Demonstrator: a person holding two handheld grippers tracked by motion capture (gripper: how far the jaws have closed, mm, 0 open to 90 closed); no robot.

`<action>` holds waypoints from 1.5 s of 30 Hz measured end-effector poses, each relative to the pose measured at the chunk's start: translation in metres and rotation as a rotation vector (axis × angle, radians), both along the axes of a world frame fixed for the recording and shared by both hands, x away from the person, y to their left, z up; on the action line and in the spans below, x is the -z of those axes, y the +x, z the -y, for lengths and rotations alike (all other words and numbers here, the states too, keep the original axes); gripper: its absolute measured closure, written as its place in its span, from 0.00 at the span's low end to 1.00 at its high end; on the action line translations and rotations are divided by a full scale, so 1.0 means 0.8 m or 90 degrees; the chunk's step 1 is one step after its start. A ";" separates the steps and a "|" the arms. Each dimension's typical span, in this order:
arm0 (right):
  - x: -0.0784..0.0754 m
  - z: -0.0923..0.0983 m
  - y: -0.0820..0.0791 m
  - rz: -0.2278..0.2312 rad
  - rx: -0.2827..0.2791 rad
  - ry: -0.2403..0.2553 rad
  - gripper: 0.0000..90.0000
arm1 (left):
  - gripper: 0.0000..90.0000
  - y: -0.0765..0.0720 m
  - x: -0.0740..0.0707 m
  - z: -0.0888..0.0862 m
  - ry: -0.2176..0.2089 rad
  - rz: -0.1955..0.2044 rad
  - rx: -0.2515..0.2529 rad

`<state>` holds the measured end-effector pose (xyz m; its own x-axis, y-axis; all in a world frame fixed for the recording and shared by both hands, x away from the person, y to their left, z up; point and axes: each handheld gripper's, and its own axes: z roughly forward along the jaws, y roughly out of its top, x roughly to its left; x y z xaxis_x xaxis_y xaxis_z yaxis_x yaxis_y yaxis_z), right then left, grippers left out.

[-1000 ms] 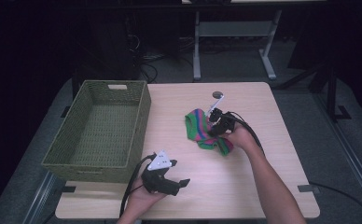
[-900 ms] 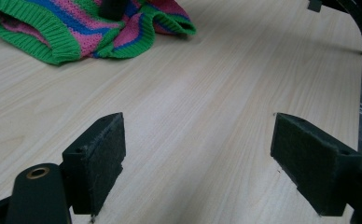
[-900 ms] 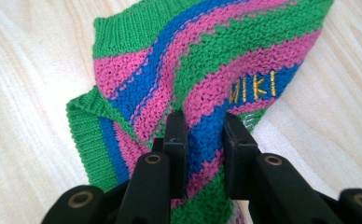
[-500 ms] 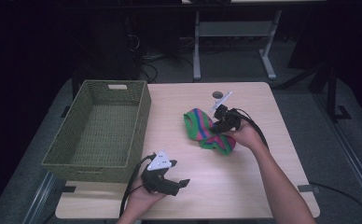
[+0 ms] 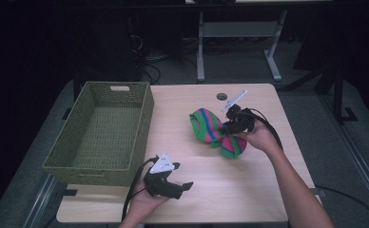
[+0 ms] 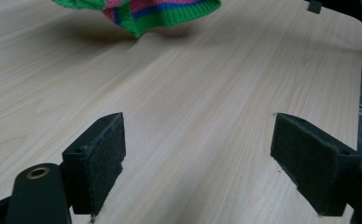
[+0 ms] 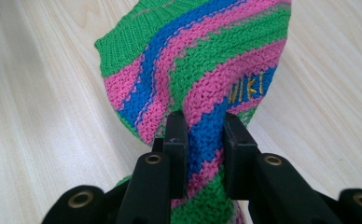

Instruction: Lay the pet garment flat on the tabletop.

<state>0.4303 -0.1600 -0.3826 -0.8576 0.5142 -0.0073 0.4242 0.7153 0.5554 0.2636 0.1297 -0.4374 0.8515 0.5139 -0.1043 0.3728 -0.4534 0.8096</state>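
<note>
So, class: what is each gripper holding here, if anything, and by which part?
The right gripper pinches the striped knit cloth by a bunched fold near its middle, close to the gold lettering. The left gripper holds nothing; its jaws stand open over the table.

Dim lab, lone wooden table (image 5: 249,190), cables on floor (image 5: 163,71), metal desk frame (image 5: 235,33)

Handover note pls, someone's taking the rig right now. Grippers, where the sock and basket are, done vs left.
Right gripper: shut on the striped knit sock, pinching a fold, sock partly lifted over mid-table.
Left gripper: open, holding nothing, resting low at the near table edge.
Green woven basket: at the table's left, nothing in it.
Done: sock gripped.
Left: probably carry it to the basket and release.
</note>
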 end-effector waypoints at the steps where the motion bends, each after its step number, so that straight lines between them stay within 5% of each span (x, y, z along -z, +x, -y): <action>1: -0.002 0.001 -0.001 0.000 0.001 0.004 0.83 | 0.19 0.000 0.001 0.000 -0.003 -0.001 -0.001; 18: -0.039 0.009 -0.038 0.019 -0.021 0.017 0.83 | 0.19 0.002 0.000 -0.003 -0.003 -0.001 -0.002; 45: -0.033 0.007 -0.102 0.012 -0.076 0.026 0.82 | 0.19 0.001 -0.002 -0.006 -0.006 0.004 -0.005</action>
